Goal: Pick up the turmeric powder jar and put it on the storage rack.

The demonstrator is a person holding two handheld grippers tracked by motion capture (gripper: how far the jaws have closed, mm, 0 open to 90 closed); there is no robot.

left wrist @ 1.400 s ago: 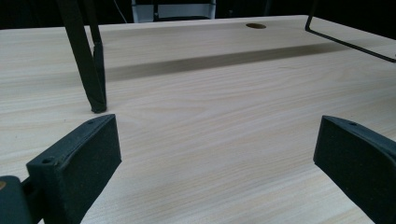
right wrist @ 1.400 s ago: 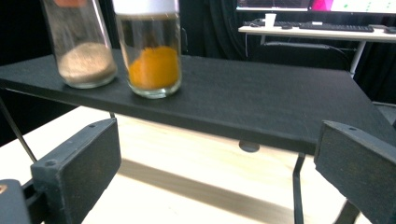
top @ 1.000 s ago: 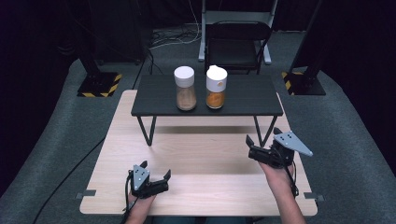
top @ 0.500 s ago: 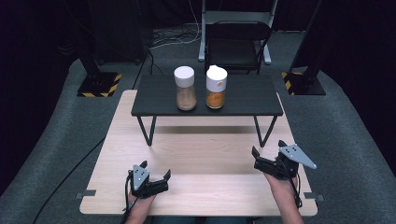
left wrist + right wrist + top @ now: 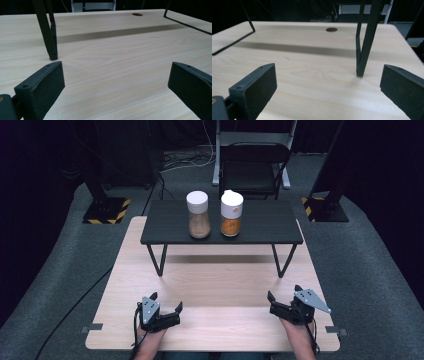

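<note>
We see both grippers low over the near edge of the worktop (image 5: 220, 285), a light wood top w/ a small black shelf (image 5: 260, 227) standing on hairpin legs across its far half. Left gripper (image 5: 165, 307) sits near the near-left corner, right gripper (image 5: 282, 297) near the near-right corner, well apart from each other. Each is held by a hand coming in from the bottom of the high view.

Jaws on both are spread wide w/ nothing between them. In the left gripper view we get bare wood grain between the two black pads, and a shelf leg (image 5: 48, 37) planted ahead and to the left. In the right gripper view, same story: bare wood between the pads, a shelf leg (image 5: 365, 42) ahead toward the right, and a round cable hole (image 5: 331, 29) in the worktop further off.

Nearest things to the grippers are two jars up on the shelf, approx. at its middle, upright and just beside each other w/ a small gap. The brown spice jar (image 5: 198, 215) stands on the left, white cap, brown powder in the lower part. The orange spice jar (image 5: 231, 214) stands on the right, white cap, orange contents. Both are well apart from either gripper.

Beyond the far edge we see a black chair (image 5: 255, 167) on the grey carpet.
</note>
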